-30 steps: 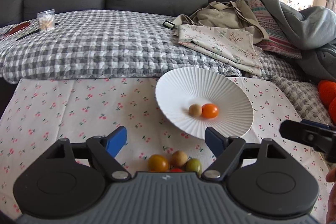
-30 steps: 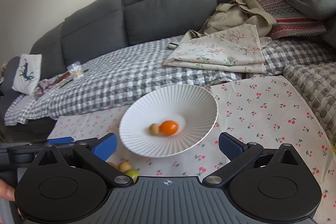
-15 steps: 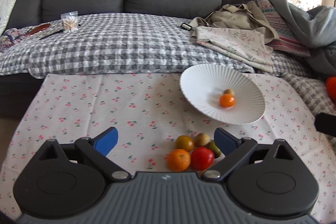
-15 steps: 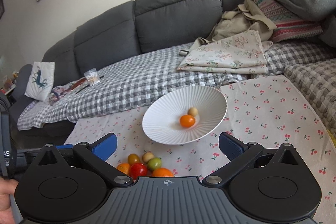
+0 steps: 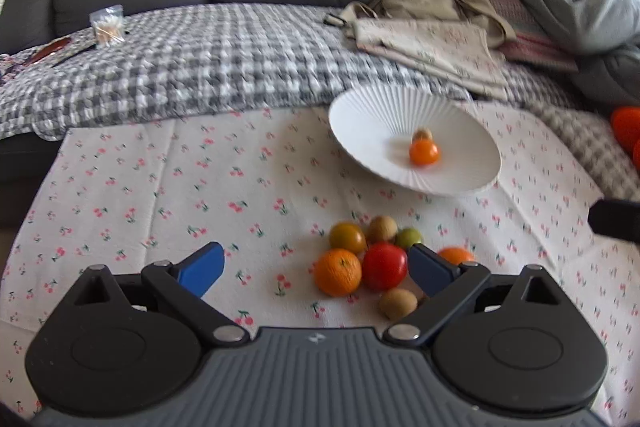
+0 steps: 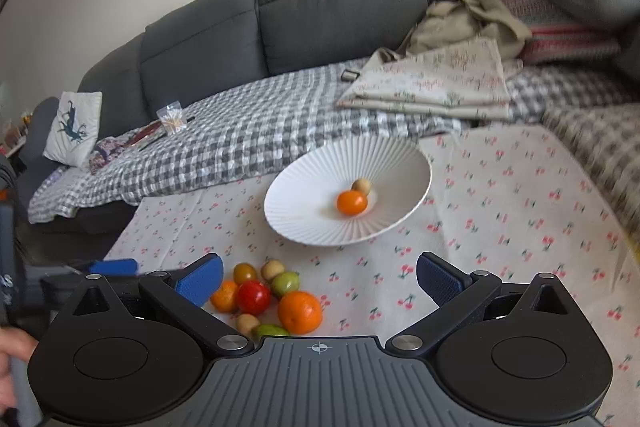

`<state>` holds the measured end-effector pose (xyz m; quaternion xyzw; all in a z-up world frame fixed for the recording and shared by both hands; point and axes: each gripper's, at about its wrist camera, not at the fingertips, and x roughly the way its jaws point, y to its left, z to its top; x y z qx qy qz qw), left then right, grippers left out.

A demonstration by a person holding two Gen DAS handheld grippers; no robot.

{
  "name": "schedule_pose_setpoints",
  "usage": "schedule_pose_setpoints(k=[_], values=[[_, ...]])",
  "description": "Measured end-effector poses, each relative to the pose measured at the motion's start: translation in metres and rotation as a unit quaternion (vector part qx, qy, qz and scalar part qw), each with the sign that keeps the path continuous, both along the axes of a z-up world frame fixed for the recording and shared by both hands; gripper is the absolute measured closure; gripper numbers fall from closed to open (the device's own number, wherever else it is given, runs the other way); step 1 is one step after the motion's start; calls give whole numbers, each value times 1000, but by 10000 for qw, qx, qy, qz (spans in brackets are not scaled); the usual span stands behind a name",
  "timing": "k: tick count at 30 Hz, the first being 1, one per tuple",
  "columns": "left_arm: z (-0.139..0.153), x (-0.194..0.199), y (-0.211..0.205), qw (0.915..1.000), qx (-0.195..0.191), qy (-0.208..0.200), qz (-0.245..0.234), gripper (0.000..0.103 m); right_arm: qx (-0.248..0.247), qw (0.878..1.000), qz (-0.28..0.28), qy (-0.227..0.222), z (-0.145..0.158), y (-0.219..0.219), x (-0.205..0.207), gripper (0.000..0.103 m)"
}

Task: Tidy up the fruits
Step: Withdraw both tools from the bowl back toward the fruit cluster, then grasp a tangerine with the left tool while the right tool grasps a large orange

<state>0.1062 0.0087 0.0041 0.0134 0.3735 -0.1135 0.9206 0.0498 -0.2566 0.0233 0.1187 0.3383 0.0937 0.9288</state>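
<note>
A white ribbed bowl [image 5: 400, 115] is being shown resting on the cherry-print cloth [image 5: 160, 187], and two things are being held in its hollow: an orange tomato [image 5: 424, 152] and, touching it on the far side, a small tan fruit [image 5: 422, 135]. The remaining fruits are being left in a cluster on the cloth, near the bowl's front rim: a large orange [image 5: 338, 271], a red tomato [image 5: 384, 266], a yellow-green tomato [image 5: 347, 237], a green fruit [image 5: 409, 237] and tan ones [image 5: 383, 228].

The left gripper [image 5: 316, 269] is being held spread wide over the cloth, its jaws having just been opening, with nothing pressed between them; its right finger is seen in front of the cluster. The right gripper [image 6: 319, 277] is likewise being kept released and empty.

On the sofa, a clear packet [image 5: 107, 25] is being shown; any print on it cannot be read.
</note>
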Motion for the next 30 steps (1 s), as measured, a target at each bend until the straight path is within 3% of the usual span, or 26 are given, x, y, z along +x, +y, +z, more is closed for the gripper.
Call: schedule_pose_setpoints(k=[4, 11, 18, 25, 30], values=[[-15, 9, -1, 9996, 88, 229, -103, 8, 154, 9997, -21, 194, -10, -4, 3, 0], [-35, 25, 3, 9981, 13, 578, -231, 25, 258, 9989, -114, 372, -23, -9, 7, 0], [-48, 33, -9, 9970, 195, 601, -455, 43, 395, 9977, -139, 542, -35, -10, 12, 1], [-55, 35, -16, 9963, 323, 508, -616, 52, 478, 9966, -203, 634, -41, -10, 16, 2], [-54, 36, -19, 9964, 301, 421, -678, 67, 455, 9964, -221, 683, -44, -9, 18, 4]])
